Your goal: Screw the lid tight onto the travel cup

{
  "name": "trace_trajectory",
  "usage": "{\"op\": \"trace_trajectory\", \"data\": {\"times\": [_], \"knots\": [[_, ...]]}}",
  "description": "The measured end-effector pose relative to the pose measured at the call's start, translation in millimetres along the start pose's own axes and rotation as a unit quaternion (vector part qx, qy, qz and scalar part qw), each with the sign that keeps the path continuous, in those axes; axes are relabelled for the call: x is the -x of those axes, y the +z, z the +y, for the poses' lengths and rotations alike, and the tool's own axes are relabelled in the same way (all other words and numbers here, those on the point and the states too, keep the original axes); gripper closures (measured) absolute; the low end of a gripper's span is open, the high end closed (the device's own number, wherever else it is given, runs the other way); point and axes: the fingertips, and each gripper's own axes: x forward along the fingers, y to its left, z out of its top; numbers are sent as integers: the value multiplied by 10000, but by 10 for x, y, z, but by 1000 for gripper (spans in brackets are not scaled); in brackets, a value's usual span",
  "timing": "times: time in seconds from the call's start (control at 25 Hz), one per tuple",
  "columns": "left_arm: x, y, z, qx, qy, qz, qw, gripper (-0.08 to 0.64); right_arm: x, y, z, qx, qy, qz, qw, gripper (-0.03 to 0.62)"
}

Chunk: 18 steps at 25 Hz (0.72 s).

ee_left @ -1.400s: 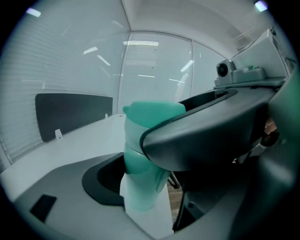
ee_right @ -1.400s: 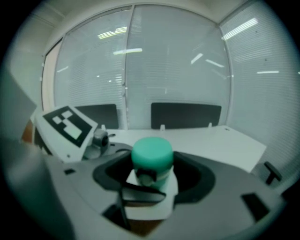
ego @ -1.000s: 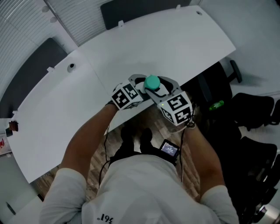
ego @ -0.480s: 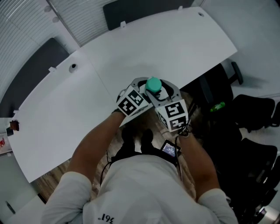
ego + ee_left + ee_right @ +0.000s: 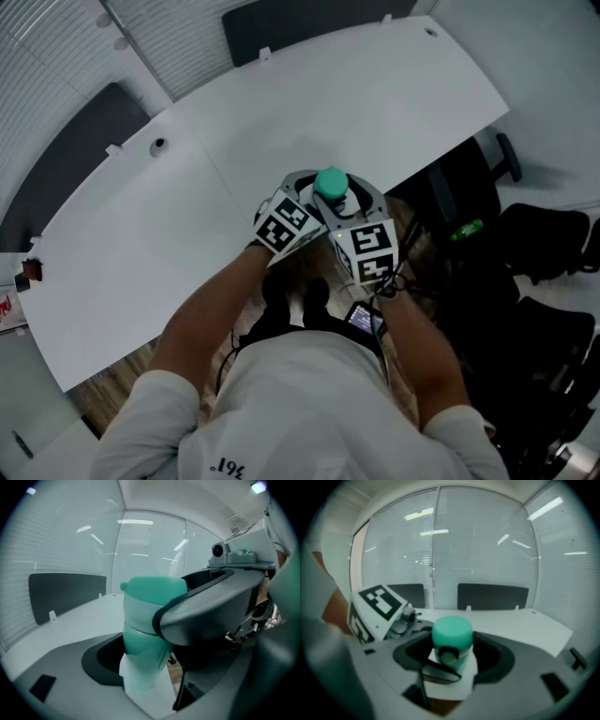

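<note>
Head view: left hand-held gripper (image 5: 309,192) clamps the cup (image 5: 140,667), right hand-held gripper (image 5: 349,195) seemingly closed round its lid (image 5: 330,181)

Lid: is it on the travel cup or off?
On. In both gripper views the green lid sits on top of the translucent cup, covering its mouth. Whether it is screwed fully tight, cannot tell.

The travel cup (image 5: 140,663) looks like frosted, translucent teal plastic, its lid (image 5: 451,631) opaque and matt. The left tool (image 5: 145,681) and right tool (image 5: 452,660) have smooth grey matt shells, probably plastic, with darker pads. The tabletop (image 5: 281,103) is smooth white, the floor (image 5: 103,389) wood-grained.
</note>
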Motion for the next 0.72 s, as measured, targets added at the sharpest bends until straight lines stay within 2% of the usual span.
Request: {"op": "trace_trajectory", "data": {"times": [0.16,0.28,0.44,0.56,0.64,0.72], "knots": [[18,-12,-35,-535,-696,294,9957,230,-1,19,33,256,541,-3,9982,308],[18,-6,-44,-829,-1009,425,9905,230,-16,17,45,490,949,104,9942,308],[23,-10,-37,-957,-1228,495,9866,230,-73,5,68,1023,1363,336,9848,307],[37,-10,-35,-980,-1344,508,9848,230,-98,30,105,1137,1723,458,9774,307],[37,-3,-31,-937,-1321,486,9856,230,-105,38,99,1119,1738,473,9773,299],[32,3,-21,-842,-1180,390,9887,230,-109,33,84,1036,1528,460,9817,299]]}}
